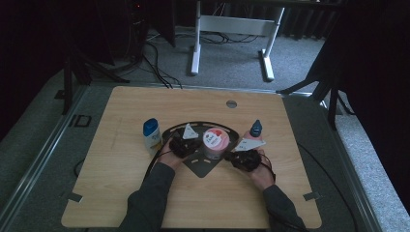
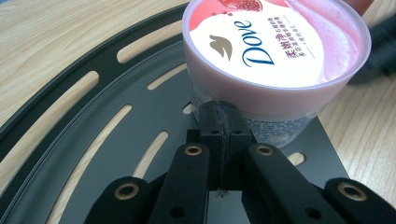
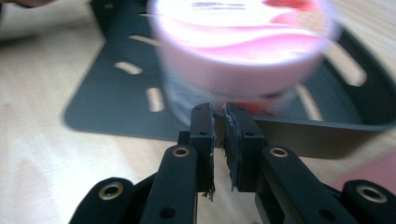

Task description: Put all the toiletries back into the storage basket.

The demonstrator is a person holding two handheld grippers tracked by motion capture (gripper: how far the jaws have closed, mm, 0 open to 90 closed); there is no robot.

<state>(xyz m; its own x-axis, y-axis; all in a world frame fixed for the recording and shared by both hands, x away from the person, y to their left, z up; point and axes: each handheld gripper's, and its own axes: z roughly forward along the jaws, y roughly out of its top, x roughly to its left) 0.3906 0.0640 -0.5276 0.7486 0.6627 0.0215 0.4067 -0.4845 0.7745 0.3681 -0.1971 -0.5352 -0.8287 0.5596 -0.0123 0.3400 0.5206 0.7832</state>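
The Dove jar [image 1: 215, 143] stands upright on the black slotted plate [image 1: 200, 166] at the middle of the table [image 1: 121, 193], its pink lid up, and I have it flanked: my left gripper [image 1: 183, 145] sits just at its left side, my right gripper [image 1: 243, 159] just at its right. In the left gripper view the jaws are pressed together, empty, tips right at the jar's lower wall; the right jaws stand a sliver apart, holding nothing, equally near. I judge either hand could reach first
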